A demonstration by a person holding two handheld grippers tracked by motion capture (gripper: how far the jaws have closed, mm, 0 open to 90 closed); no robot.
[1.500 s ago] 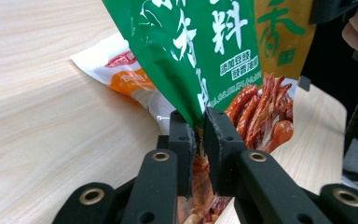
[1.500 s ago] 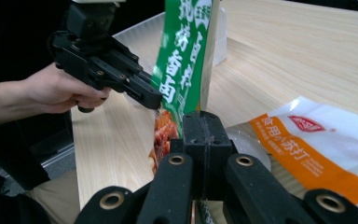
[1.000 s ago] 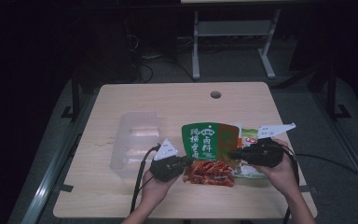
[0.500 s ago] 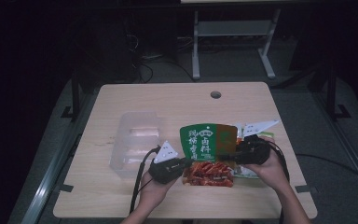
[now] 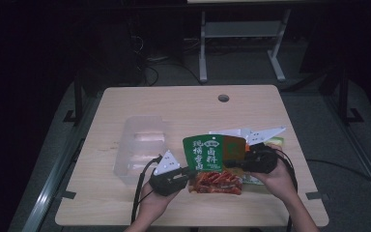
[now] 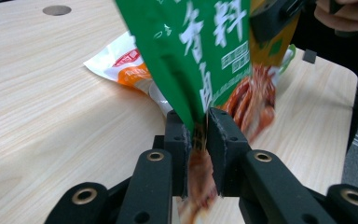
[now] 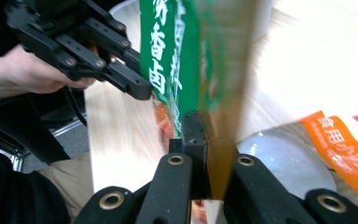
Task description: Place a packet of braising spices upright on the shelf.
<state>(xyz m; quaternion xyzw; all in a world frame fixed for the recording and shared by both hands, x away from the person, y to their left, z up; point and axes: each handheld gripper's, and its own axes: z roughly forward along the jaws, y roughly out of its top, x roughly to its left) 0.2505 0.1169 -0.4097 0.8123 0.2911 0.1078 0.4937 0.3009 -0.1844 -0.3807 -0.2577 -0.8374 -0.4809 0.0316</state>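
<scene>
The green packet (image 7: 182,60) is blurred, its top edge cut off.

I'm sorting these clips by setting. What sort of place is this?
Probably a lab or workshop, not a home: a plain wooden table with a cable hole, a metal stand behind it, and cables on the dark floor.

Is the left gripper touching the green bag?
Touching. In the left gripper view the left gripper has the lower edge of the green bag between its two pads, and the film meets the pads.
</scene>
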